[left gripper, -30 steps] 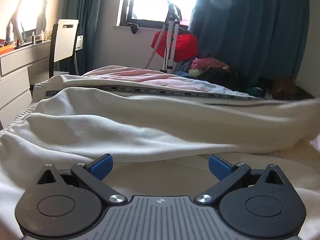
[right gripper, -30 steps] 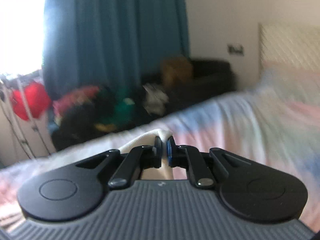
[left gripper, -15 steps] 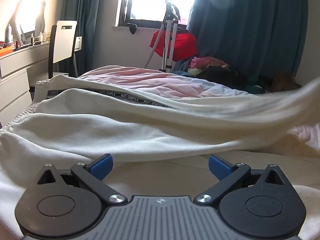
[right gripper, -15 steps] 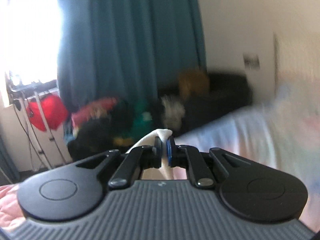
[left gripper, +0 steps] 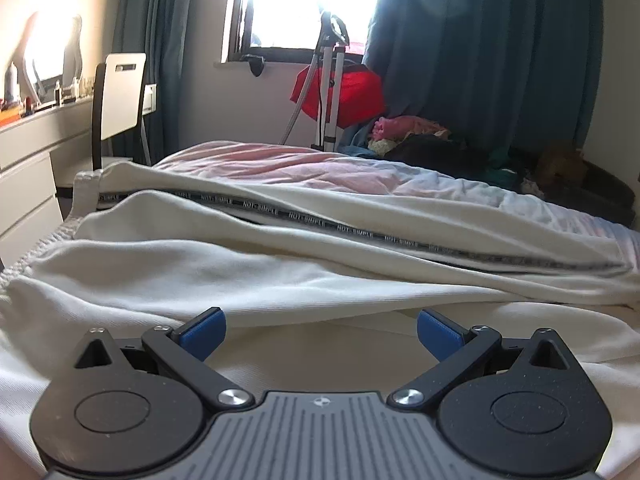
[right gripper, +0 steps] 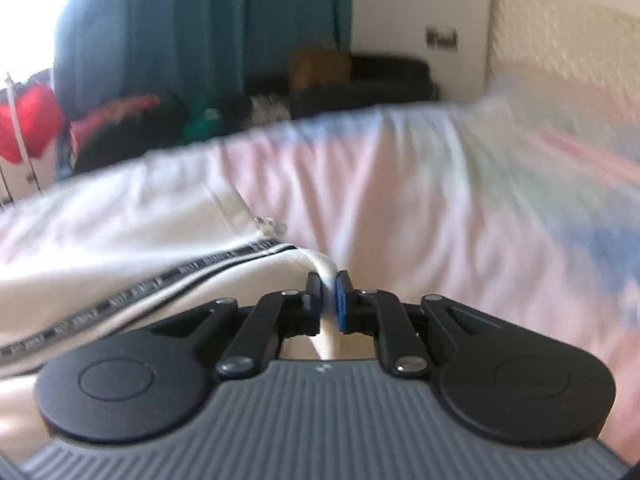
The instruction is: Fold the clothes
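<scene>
A pair of cream sweatpants (left gripper: 248, 264) with a black lettered side stripe (left gripper: 320, 220) lies lengthwise on the bed, folded leg over leg. My left gripper (left gripper: 319, 330) is open and empty, resting low over the cream fabric near the waistband side. My right gripper (right gripper: 329, 298) is shut on the cream hem of a trouser leg (right gripper: 324, 270), low over the bed; the striped leg (right gripper: 132, 284) trails to the left of it.
A pastel pink and blue bedspread (right gripper: 440, 200) covers the bed. Beyond it are a clothes pile (left gripper: 420, 136), a red bag on a stand (left gripper: 340, 88), dark teal curtains (left gripper: 480, 60), a white chair (left gripper: 120, 96) and a white dresser (left gripper: 28, 160) at left.
My right gripper has swung the held trouser leg down from mid-air onto the bed. In the left view the raised leg has dropped and lies flat. My left gripper has stayed put.
</scene>
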